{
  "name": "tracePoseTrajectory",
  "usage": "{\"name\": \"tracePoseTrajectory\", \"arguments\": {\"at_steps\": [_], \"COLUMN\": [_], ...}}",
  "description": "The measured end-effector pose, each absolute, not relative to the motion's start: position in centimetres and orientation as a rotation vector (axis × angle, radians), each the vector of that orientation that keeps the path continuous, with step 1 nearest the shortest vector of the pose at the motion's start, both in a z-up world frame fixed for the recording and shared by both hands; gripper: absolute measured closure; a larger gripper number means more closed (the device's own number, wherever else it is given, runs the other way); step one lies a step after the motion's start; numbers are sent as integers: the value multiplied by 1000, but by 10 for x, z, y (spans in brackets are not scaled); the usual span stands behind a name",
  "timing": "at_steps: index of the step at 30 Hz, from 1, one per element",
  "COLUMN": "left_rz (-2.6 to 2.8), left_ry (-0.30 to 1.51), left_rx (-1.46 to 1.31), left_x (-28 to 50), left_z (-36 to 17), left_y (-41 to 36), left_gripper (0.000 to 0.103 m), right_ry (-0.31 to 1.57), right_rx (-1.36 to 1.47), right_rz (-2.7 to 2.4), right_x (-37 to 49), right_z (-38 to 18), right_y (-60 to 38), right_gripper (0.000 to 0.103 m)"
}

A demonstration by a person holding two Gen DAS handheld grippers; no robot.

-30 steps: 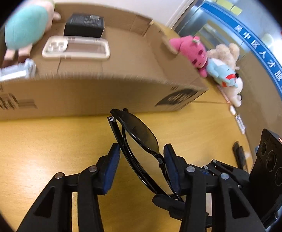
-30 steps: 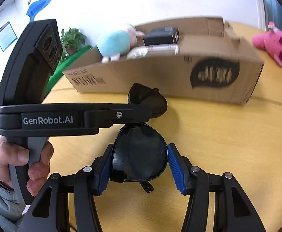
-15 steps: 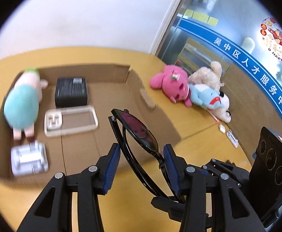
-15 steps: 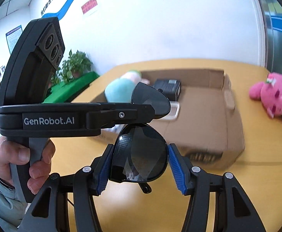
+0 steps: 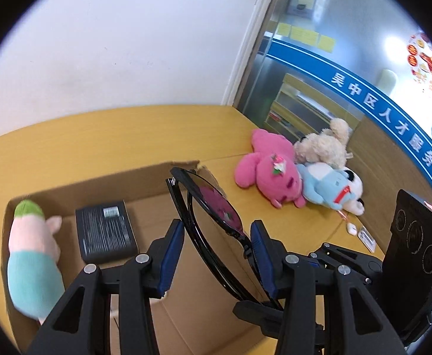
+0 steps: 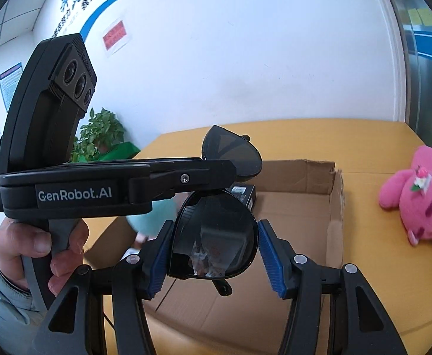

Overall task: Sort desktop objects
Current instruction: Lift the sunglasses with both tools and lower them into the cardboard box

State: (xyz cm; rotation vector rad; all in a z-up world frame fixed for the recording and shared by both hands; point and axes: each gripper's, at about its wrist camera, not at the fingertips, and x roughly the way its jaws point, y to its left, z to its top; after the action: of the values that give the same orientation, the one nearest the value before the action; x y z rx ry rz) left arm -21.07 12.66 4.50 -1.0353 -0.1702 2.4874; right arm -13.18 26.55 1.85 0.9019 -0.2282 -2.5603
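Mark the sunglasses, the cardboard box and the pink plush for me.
sunglasses point(image 6: 216, 236): right wrist view, middle of the near lens.
cardboard box point(image 5: 145, 177): left wrist view, its far wall.
pink plush point(image 5: 270, 174): left wrist view, its body.

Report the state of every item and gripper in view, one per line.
cardboard box: open-topped, on the table
sunglasses: off the table, held by both grippers
left gripper: shut on sunglasses
right gripper: shut on sunglasses
black case: flat inside box
pink plush: lying on table, outside box
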Motion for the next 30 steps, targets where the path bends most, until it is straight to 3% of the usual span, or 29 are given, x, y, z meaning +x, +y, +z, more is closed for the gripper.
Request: {"name": "tracePoseTrajectory", "arguments": {"at_steps": [12,20,24,30], "left_rz": [2344,2218,2192,2253], "left_ry": [-213,-312,-297,-129], "left_rx": [-1256,-1417,-1477,-1525], "left_x": [-347,-383,-387,-386], "left_z": [-33,-100,-119,-120], "left_y": [120,122,127,142], "left_gripper": [58,59,59,60], "right_ry": [-435,-506,-467,-456], "right_rx": [1155,1409,1495,1531], "right_rz": [-2471,-2441,-2451,-2460], "right_x": [-272,-313,-317,-314], "right_z": [-54,-115,-130,-145], "right_y": [292,299,291,278], "right_gripper": [49,50,50,50]}}
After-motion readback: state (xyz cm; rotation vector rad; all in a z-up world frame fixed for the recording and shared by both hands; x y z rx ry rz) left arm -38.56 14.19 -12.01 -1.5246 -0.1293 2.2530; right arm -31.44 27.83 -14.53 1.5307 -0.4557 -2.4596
